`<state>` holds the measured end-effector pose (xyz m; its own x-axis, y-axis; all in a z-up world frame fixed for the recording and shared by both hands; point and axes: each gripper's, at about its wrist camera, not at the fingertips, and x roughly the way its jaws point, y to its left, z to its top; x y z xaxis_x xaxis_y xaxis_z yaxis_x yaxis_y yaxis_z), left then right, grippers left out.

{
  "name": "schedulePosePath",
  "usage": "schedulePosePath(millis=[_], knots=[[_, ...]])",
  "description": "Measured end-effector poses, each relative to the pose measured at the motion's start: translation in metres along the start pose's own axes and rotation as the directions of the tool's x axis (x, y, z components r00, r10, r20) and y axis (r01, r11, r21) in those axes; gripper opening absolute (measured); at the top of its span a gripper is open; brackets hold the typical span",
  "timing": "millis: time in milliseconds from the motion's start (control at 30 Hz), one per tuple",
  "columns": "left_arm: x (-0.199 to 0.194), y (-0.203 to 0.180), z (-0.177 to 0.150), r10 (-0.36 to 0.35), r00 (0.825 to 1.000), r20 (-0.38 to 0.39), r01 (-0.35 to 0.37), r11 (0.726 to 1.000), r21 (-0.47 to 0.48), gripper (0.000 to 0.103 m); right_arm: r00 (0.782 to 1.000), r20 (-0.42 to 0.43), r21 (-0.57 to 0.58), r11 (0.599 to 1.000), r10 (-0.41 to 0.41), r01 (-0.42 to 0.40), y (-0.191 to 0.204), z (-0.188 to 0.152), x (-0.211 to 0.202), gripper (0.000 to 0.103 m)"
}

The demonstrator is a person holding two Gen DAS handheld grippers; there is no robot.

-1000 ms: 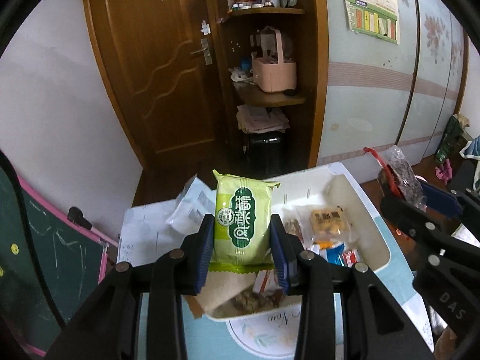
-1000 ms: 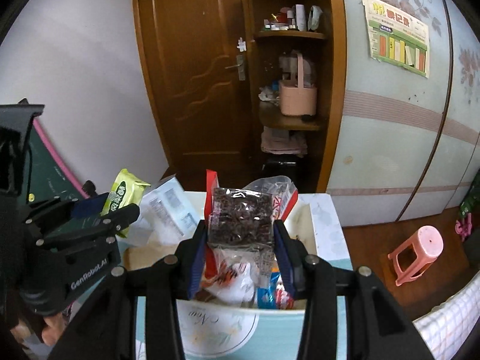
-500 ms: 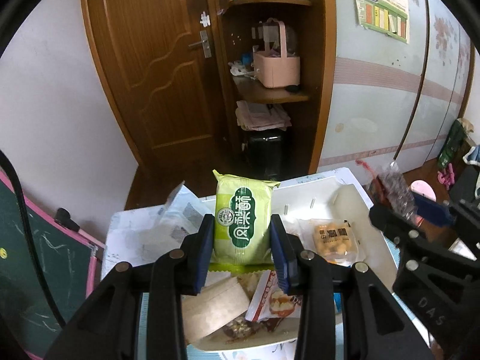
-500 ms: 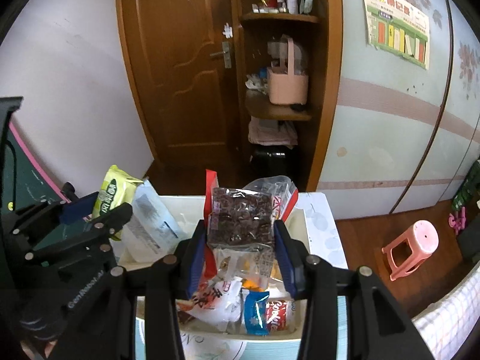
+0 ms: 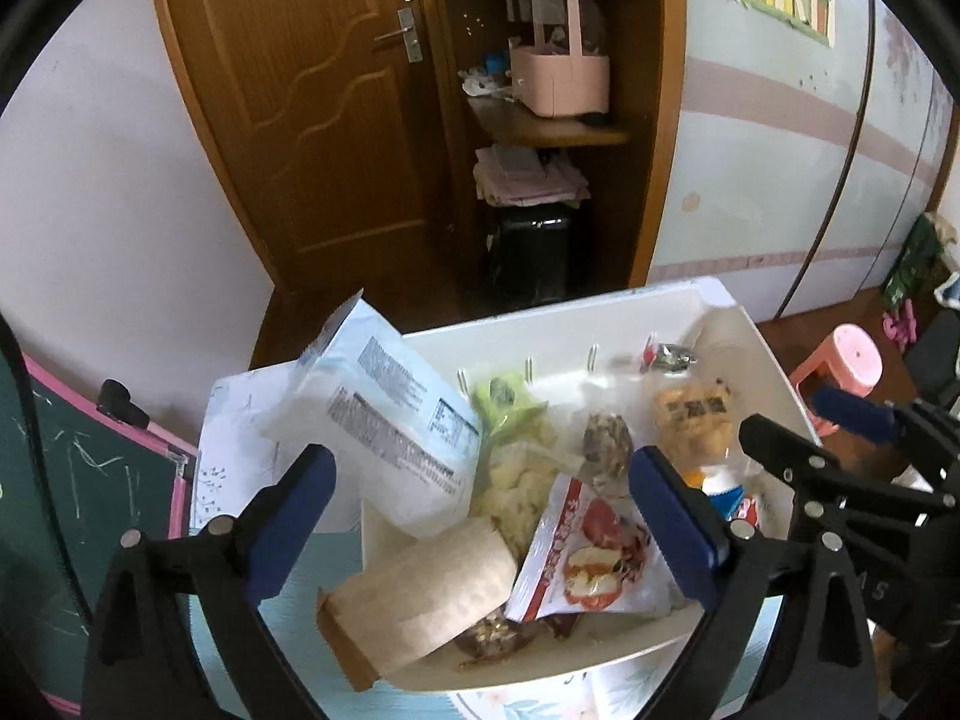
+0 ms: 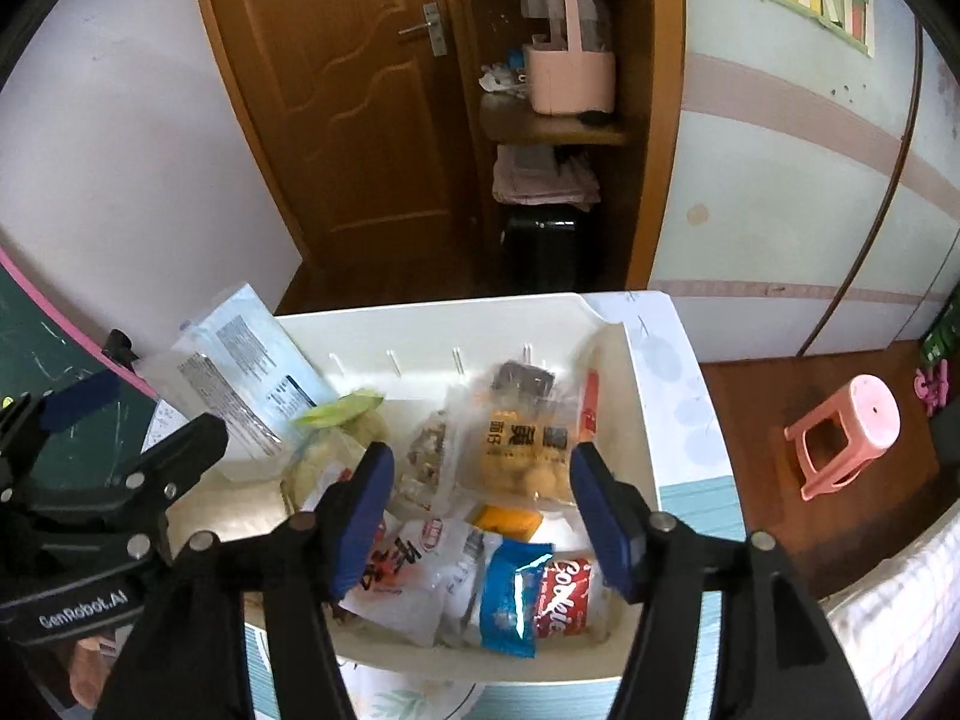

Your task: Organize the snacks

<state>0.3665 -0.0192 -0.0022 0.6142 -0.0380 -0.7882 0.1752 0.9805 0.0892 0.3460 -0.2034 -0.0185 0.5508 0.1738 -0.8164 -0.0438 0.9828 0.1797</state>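
My left gripper (image 5: 480, 510) hangs over the white bin (image 5: 540, 336), its jaws opening wide with nothing pressed between them. The green snack packet (image 5: 510, 414) is a blur just beyond them, dropping among the snacks; it also shows as a green packet (image 6: 342, 411) in the right wrist view. My right gripper (image 6: 480, 504) is above the same bin (image 6: 420, 324), jaws opening and clear of everything. The dark snack bag (image 6: 522, 381) with a red edge lies blurred on a yellow biscuit bag (image 6: 522, 450).
A pale blue packet (image 5: 384, 414) leans on the bin's left wall. A brown paper pack (image 5: 432, 588), a red-and-white packet (image 5: 594, 552) and a blue packet (image 6: 510, 594) fill the near side. A pink stool (image 6: 840, 432) stands on the floor at right. A chalkboard (image 5: 60, 480) is at left.
Both grippers sank toward the bin and opened. The green packet left the left gripper and the dark bag left the right one; both dropped into the bin.
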Motion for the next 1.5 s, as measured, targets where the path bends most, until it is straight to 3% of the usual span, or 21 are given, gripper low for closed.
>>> schedulePosePath(millis=[200,433,933,1067,1500], knots=[[-0.019,0.000,-0.013,0.004,1.000,-0.029,-0.004,1.000,0.006,0.098,0.999,-0.034,0.007,1.000,0.007,-0.007,0.003,-0.008,-0.006,0.062],[-0.070,0.005,-0.039,0.033,0.999,-0.032,-0.032,0.999,0.022,0.098,0.999,-0.026,-0.004,1.000,0.031,-0.031,0.018,-0.033,-0.052,0.062],[-0.196,0.010,-0.161,-0.011,0.999,-0.043,0.011,1.000,-0.009,0.098,0.998,-0.057,0.013,0.999,0.030,-0.029,0.047,-0.144,-0.164,0.063],[-0.222,0.011,-0.195,0.009,1.000,-0.008,-0.009,0.999,-0.047,0.098,0.997,-0.054,0.041,0.998,0.059,-0.057,0.050,-0.173,-0.184,0.063],[-0.243,0.023,-0.247,0.071,0.997,-0.003,-0.071,0.986,-0.154,0.098,0.999,0.025,0.013,1.000,0.026,-0.027,0.066,-0.225,-0.220,0.063]])
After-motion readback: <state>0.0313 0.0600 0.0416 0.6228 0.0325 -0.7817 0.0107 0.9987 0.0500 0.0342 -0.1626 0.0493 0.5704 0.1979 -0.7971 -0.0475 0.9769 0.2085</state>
